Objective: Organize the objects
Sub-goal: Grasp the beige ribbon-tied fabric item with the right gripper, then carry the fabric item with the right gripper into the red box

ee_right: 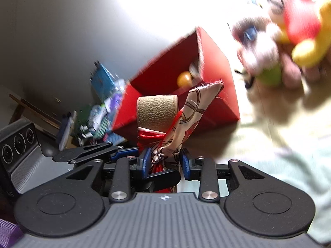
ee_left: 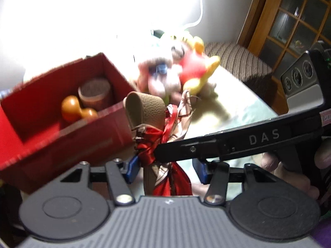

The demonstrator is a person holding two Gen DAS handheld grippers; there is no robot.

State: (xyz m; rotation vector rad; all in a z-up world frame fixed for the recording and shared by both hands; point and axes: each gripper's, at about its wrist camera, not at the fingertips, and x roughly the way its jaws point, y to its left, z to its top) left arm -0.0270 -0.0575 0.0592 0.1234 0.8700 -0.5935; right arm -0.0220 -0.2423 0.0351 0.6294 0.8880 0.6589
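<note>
Red box [ee_left: 68,132] rim just beside scarf-tied strap [ee_right: 156,113] btwn both grippers.

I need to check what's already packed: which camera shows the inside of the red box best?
The left wrist view: it looks down into the red box, showing a brown cup and an orange gourd-shaped toy. The right wrist view shows mostly its outer walls, with only a glimpse inside.

Setting: a home living space.
Evidence: striped brown upholstered seat [ee_left: 238,60]; wooden door with glass panes [ee_left: 289,14]; plush toys [ee_left: 182,68] on a pale table cover [ee_left: 238,111]; red box [ee_left: 62,113] holding trinkets; clutter of packets [ee_right: 99,111] by the wall.
</note>
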